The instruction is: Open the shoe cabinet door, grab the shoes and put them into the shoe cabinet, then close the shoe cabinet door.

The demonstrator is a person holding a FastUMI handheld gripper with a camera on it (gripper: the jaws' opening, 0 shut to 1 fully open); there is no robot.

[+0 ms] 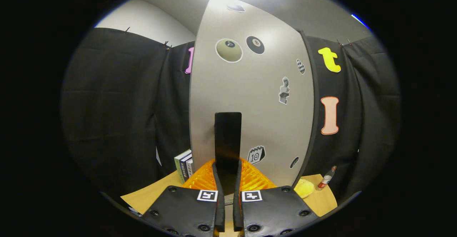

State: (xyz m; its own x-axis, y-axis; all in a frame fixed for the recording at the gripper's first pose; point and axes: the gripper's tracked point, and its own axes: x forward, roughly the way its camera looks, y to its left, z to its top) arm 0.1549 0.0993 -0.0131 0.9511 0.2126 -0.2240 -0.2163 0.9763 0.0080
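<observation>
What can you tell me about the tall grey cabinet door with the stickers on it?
The cabinet door is a tall, smooth, light grey panel, matte with a soft glare near its top. Stickers dot it: two billiard balls high up, a small bust figure at mid-height, a calendar near the bottom, plus a few small ones. It stands upright on the wooden table before the black cloth. The gripper is just ahead of it, fingers nearly together around a dark upright strip.
</observation>
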